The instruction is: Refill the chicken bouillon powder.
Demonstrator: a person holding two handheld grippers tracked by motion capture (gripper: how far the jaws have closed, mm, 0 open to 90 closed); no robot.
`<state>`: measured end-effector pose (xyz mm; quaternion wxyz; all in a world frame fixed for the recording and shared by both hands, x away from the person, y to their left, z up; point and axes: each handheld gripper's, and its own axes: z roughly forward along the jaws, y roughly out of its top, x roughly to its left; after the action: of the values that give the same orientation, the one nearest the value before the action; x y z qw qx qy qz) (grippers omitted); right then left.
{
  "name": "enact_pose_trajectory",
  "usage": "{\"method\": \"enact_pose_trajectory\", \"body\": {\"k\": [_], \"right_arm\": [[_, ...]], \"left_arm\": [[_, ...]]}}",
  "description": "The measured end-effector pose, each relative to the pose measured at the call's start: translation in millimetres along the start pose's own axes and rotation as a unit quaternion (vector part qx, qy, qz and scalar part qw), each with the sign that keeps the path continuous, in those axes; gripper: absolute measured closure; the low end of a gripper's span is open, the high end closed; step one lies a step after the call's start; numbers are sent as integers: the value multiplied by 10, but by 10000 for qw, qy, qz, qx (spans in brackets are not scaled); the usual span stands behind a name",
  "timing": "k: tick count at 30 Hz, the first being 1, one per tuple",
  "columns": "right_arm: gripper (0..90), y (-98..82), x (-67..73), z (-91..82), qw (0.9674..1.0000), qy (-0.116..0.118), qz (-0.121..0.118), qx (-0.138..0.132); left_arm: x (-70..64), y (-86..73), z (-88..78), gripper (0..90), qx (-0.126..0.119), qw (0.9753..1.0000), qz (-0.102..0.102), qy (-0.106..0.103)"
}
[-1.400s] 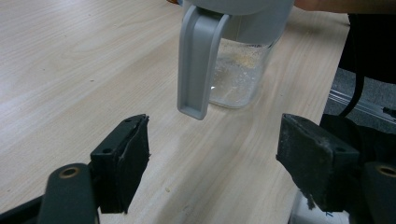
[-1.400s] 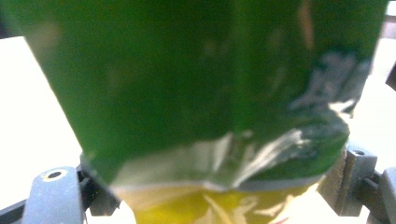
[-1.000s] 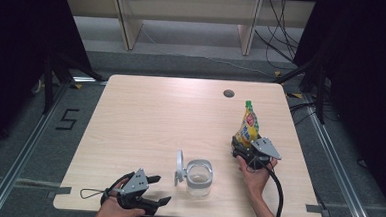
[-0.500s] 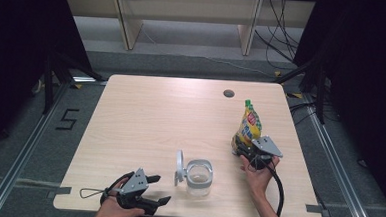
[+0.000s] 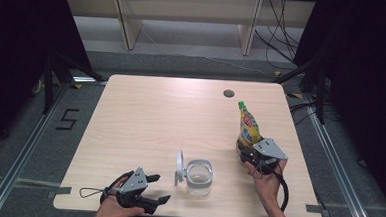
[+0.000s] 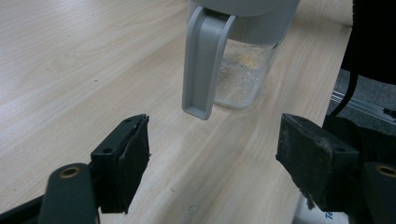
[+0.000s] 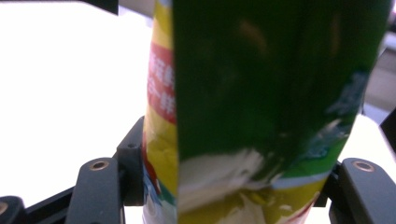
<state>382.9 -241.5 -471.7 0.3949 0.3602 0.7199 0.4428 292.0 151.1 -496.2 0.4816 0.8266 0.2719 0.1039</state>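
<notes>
A yellow and green pouch (image 5: 249, 129) with a green cap stands at the table's right side, leaning slightly left. My right gripper (image 5: 246, 152) grips its lower part from the near side. Its jaws have just been closing, and in the right gripper view the pads press both sides of the pouch (image 7: 261, 93). A clear pitcher (image 5: 198, 176) with a grey handle (image 5: 179, 167) stands near the front edge. My left gripper (image 5: 161, 188) rests open to its left, and in the left gripper view the handle (image 6: 203, 60) hangs just beyond the gripper (image 6: 215, 154), whose jaws stand wide apart.
The light wooden table (image 5: 155, 116) has a small round hole (image 5: 229, 93) near its far right corner. Wooden shelf legs and cables lie on the floor beyond the table. A cable trails from the right gripper along the person's forearm.
The right gripper has closed on the pouch and the hand has risen a little with it; the pouch's cap now leans more to the left. The left gripper has stayed put.
</notes>
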Motion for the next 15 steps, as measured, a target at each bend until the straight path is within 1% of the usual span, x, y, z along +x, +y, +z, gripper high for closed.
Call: {"method": "enact_pose_trajectory", "body": {"k": [1, 2, 3, 4, 5, 6, 7, 8, 9, 10, 11, 12, 13, 14, 15], "right_arm": [[369, 62, 11, -152, 9999, -23, -138, -93], [369, 62, 11, -152, 9999, -23, -138, -93], [369, 78, 7, -204, 9995, -74, -267, -142], [369, 98, 11, -292, 9991, -63, -378, -153], [369, 117, 36, -408, 9989, -18, -440, -143], [369, 117, 36, -408, 9989, -18, -440, -143], [370, 131, 41, -467, 9985, 37, -531, -148], [370, 153, 54, -569, 9972, 127, -709, -197], [370, 161, 63, -621, 9960, 155, -864, -187], [370, 169, 83, -669, 9952, 165, -954, -169], [370, 169, 83, -669, 9952, 165, -954, -169], [370, 174, 100, -712, 9941, 145, -1066, -164], [370, 183, 148, -779, 9906, 116, -1357, -133], [370, 183, 148, -779, 9906, 116, -1357, -133], [371, 181, 173, -816, 9887, 96, -1492, -71]], "left_arm": [[2, -1, 4, 251, -10, 10000, -37, -29], [2, -1, 4, 251, -10, 10000, -37, -29], [4, -1, 6, 251, -29, 10000, 5, -9], [-8, -5, 6, 251, -28, 10000, -90, 5], [-6, -4, 8, 251, -38, 10000, -25, 47], [-6, -4, 8, 251, -38, 10000, -25, 47], [4, 7, -2, 251, 10, 10000, 78, -7], [-17, -4, 9, 251, -52, 10000, -69, 32], [-12, -2, 0, 250, 13, 10000, -37, -3], [-12, -3, 3, 250, 11, 10000, -31, 6], [-12, -3, 3, 250, 11, 10000, -31, 6], [-8, -1, 7, 250, 7, 10000, -18, 12], [-12, -4, 13, 249, -1, 10000, -63, 10], [-12, -4, 13, 250, -1, 10000, -63, 10], [-11, -5, 10, 250, -3, 10000, -51, 9]]}}
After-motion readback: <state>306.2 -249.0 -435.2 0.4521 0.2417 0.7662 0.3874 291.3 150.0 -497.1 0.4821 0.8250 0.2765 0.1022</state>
